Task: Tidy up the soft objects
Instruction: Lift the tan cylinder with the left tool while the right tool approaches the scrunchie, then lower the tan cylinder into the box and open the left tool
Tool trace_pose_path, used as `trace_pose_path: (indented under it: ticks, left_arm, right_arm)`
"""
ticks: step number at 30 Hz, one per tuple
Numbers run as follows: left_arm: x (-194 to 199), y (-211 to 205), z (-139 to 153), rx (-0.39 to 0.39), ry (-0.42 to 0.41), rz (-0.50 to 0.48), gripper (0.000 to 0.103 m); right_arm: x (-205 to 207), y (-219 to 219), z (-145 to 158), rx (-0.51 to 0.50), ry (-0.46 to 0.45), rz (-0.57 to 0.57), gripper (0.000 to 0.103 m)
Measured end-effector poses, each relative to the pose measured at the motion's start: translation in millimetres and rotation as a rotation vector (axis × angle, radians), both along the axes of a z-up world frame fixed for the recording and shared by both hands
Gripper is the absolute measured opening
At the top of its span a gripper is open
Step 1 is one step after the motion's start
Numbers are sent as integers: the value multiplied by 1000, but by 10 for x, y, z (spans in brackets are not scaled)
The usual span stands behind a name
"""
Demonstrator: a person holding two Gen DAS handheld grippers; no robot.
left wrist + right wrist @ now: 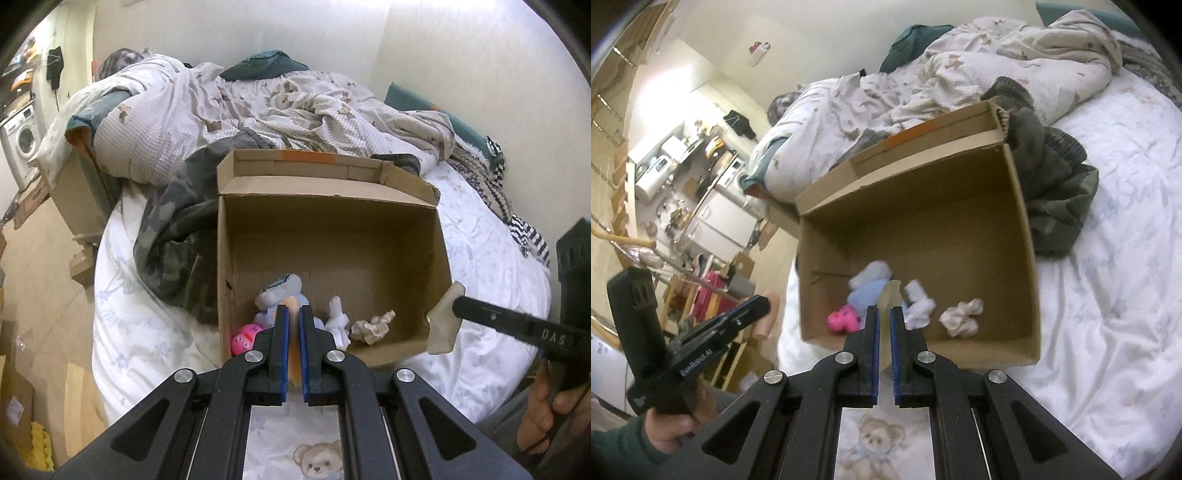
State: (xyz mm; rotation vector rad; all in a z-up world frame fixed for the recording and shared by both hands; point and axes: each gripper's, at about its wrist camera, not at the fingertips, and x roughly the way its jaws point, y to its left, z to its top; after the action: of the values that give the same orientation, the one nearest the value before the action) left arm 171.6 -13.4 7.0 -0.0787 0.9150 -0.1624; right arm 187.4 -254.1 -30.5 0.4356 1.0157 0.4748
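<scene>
White bed (480, 258); cardboard box (332, 221) holds plush toys; left tongs (294, 314) grip peach pad (293, 306); right tongs (885, 314) grip cream pad (891, 291).

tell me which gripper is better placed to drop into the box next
Right, probably: the right gripper has its cream piece at the box rim; the left gripper holds its peach piece outside the left wall.

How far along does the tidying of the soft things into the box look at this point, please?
Done: pink toy, blue plush, white plush and beige plush lie in the cardboard box. In hand: left gripper pinches an orange piece; right gripper a cream piece. Left: dropping both in.
</scene>
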Motion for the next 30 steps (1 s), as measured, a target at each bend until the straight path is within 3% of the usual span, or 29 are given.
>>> trace_pose_path:
  ticks: [5, 11, 20, 30]
  left_arm:
    - [162, -76, -142, 27, -12, -9, 5]
    - [251, -67, -352, -12, 11, 26, 5]
    - [316, -121, -414, 10, 14, 14, 5]
    - [318, -169, -487, -21, 44, -3, 5]
  right_arm:
    - [49, 41, -142, -19, 34, -13, 7]
    - [91, 58, -268, -52, 59, -33, 7]
    - [169, 17, -382, -53, 97, -68, 7]
    - [204, 112, -419, -70, 104, -35, 7]
